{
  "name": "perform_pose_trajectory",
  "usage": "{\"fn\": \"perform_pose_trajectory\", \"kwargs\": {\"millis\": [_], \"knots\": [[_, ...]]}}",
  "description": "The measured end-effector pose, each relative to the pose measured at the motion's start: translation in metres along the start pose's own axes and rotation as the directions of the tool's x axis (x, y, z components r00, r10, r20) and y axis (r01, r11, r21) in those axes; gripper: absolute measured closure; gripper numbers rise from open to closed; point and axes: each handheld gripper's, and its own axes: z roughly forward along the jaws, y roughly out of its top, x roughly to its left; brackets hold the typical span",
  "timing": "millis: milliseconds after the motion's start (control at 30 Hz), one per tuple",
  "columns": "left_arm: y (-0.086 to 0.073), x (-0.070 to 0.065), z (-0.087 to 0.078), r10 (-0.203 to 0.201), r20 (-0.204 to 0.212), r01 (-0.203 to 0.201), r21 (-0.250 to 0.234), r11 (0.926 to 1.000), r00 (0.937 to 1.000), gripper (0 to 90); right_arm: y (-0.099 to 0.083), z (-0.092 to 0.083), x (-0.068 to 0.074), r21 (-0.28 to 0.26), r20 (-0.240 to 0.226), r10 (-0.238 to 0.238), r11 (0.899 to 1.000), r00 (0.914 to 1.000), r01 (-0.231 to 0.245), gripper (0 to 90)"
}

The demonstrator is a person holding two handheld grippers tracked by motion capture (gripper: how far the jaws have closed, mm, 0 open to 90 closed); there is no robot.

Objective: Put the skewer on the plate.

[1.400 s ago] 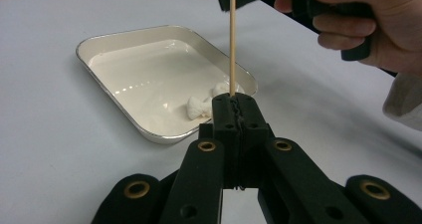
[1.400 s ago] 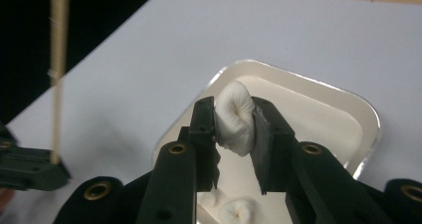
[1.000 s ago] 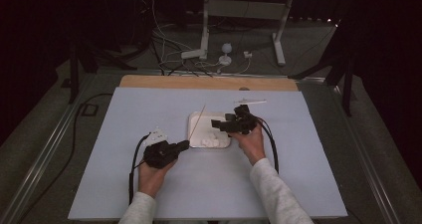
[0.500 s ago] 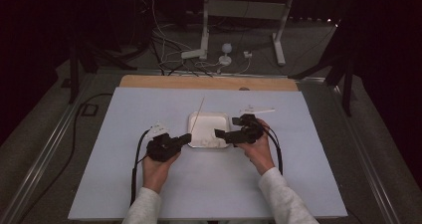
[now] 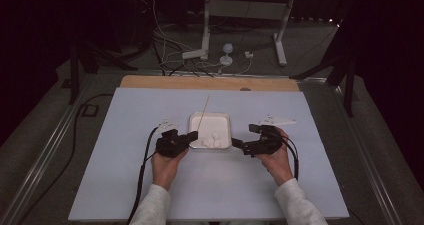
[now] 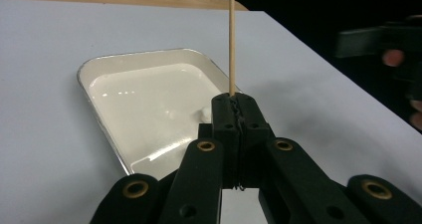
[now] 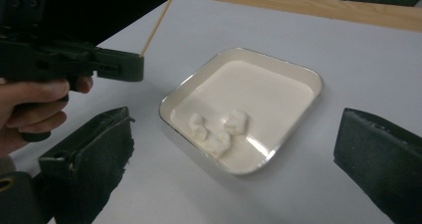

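**A:** While the left gripper (image 5: 189, 137) keeps its jaws clamped on the wooden skewer (image 6: 231, 40), what has changed on the other side?

**B:** The right gripper (image 5: 242, 141) has just been opening its jaws, and now they stand wide apart with nothing between them. A second ago that hand sat over the tray's corner at about one o'clock; now it rests on the table at the tray's three o'clock side, off the rim.

**A:** And the tray (image 5: 222, 117) itself?

**B:** It sits mid-table. Three small white marshmallows (image 7: 219, 129) lie bunched together in it, toward the five o'clock corner as the high view shows it.

**A:** Where is the skewer pointing?

**B:** From the jaws at the tray's nine o'clock edge it slants up and away toward twelve o'clock, its free end above the far table. The left hand has drifted in from seven o'clock to get there.

**A:** So what does that mean for the job?

**B:** My guess is that the right gripper has let go of whatever it was doing and is free to pick up a marshmallow. Nothing is on the skewer yet, so the threading looks to be at its start. The open jaws frame the pieces well in the right gripper view.
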Motion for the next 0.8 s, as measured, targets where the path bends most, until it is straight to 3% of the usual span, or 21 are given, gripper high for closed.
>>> {"fn": "perform_pose_trajectory", "kwargs": {"millis": [500, 800], "knots": [[-0.003, 0.008, 0.021, -0.044, -0.065, 0.047, 0.043, 0.9980, 0.9969, 90.0, -0.027, -0.041, -0.017, -0.033, 0.056, 0.029, 0.999, 0.9980, -0.027, 2.2], [-0.010, 0.014, 0.038, -0.073, -0.136, 0.087, 0.098, 0.9914, 0.9880, 88.4, -0.040, -0.057, -0.022, -0.026, 0.080, 0.034, 0.999, 0.9962, -0.032, 2.2]]}}
